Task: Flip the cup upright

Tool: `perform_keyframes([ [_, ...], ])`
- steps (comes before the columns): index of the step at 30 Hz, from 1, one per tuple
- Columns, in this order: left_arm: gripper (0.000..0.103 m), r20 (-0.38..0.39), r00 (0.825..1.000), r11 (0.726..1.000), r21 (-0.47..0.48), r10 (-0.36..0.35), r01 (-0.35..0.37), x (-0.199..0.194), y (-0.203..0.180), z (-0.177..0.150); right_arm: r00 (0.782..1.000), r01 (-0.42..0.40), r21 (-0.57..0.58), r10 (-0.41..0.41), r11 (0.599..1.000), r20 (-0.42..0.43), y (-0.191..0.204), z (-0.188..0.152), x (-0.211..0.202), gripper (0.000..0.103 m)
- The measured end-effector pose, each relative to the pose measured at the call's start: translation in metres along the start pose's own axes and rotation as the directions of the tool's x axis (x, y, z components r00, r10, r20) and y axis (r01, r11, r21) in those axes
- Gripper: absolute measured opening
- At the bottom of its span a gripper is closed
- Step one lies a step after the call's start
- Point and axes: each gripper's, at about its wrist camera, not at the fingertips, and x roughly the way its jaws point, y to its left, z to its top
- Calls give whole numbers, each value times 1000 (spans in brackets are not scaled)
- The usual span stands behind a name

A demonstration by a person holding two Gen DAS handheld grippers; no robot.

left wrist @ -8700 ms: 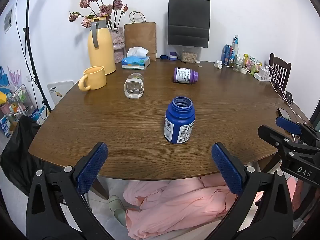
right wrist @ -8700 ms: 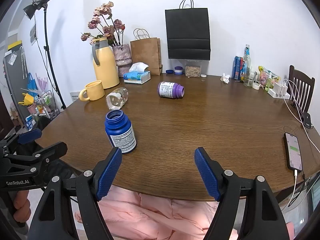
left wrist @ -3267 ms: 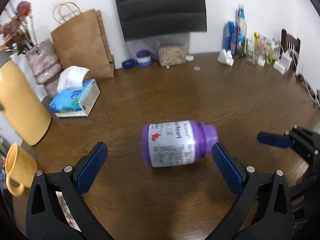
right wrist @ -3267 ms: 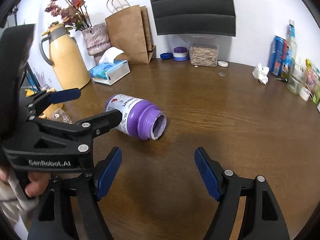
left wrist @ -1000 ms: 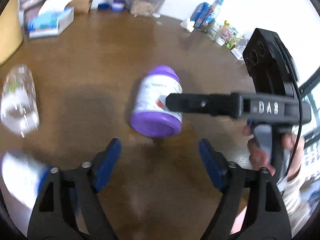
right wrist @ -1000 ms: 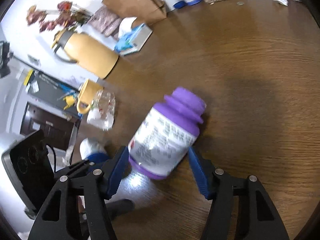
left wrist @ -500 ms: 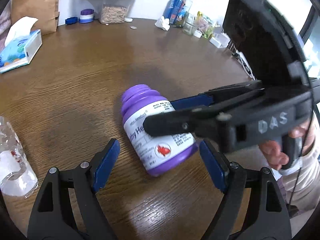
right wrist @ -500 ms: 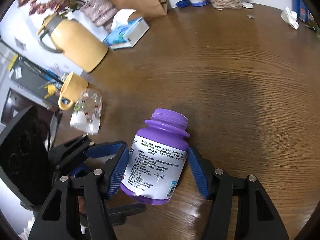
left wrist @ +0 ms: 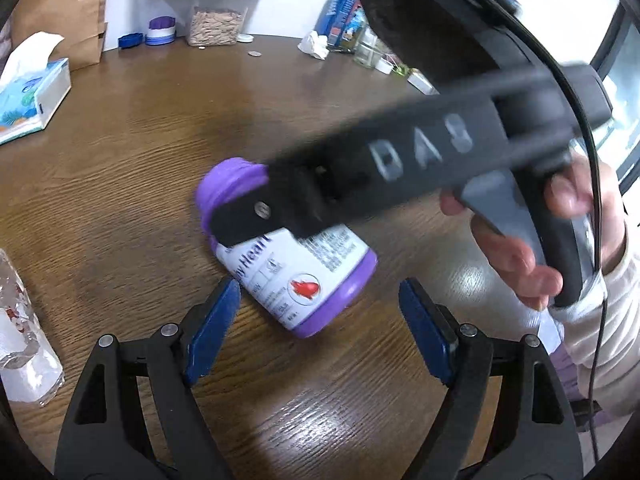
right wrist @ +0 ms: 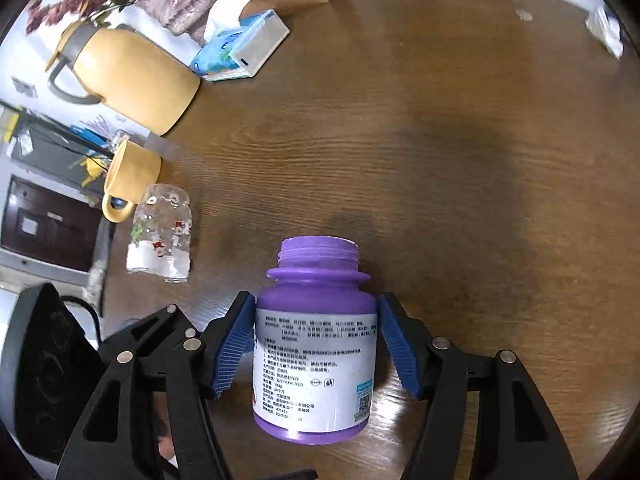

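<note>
A purple bottle (right wrist: pixel 316 360) with a white label and an open mouth is clamped between the blue pads of my right gripper (right wrist: pixel 316 304), which is shut on its body. The bottle (left wrist: pixel 296 272) is tilted, base low near the table and neck raised away. My left gripper (left wrist: pixel 318 320) is open just in front of the bottle's base, touching nothing. A clear printed glass cup (right wrist: pixel 160 236) lies on its side to the left, and shows again at the left wrist view's edge (left wrist: pixel 20 344).
The brown wooden table (right wrist: pixel 440 140) carries a yellow mug (right wrist: pixel 132 176), a yellow jug (right wrist: pixel 124 76) and a tissue box (right wrist: pixel 240 48) at the back left. A hand (left wrist: pixel 520 248) holds the right gripper's handle across the left wrist view. Jars and small items line the far edge.
The right gripper has rotated with the purple bottle, so its neck now points straight away between the fingers. The left gripper has stayed open near the base.
</note>
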Motion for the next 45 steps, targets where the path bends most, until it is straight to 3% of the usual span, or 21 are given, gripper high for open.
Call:
perform_keyframes([
  [5, 78, 41, 999, 1000, -25, 4, -3, -13, 4, -1, 978, 78, -120, -53, 990, 201, 24, -26, -29, 67],
  [9, 74, 87, 996, 999, -33, 7, -4, -26, 3, -10, 923, 124, -205, -37, 971, 383, 40, -70, -52, 67],
  [12, 58, 101, 994, 999, -7, 43, -42, -29, -3, -22, 878, 116, -256, 21, 960, 478, 45, -108, -59, 67],
  [15, 47, 65, 997, 999, 18, 44, -46, -22, -7, -36, 874, 95, -254, 42, 963, 485, 46, -126, -56, 67],
  [19, 46, 26, 997, 997, 24, 74, -75, -14, -7, -48, 874, 89, -242, 40, 966, 484, 45, -136, -51, 67],
  [25, 48, 50, 994, 995, 19, 94, -95, -20, -1, -43, 873, 87, -234, 40, 968, 486, 40, -138, -53, 67],
  [29, 54, 54, 992, 994, 21, 110, -111, -21, 1, -43, 865, 145, -228, -11, 963, 502, 40, -143, -55, 67],
  [32, 65, 64, 992, 993, 31, 112, -114, -23, -2, -45, 859, 185, -215, -51, 959, 509, 37, -146, -56, 69],
  [35, 68, 78, 990, 991, 45, 121, -125, -27, -6, -47, 858, 176, -194, -53, 965, 510, 32, -147, -58, 78],
  [37, 69, 81, 988, 989, 59, 134, -139, -30, -10, -48, 857, 169, -187, -50, 968, 514, 30, -149, -61, 78],
  [45, 92, 167, 965, 971, 95, 203, -221, -56, -25, -57, 837, 224, -152, -110, 963, 536, 31, -161, -69, 78],
])
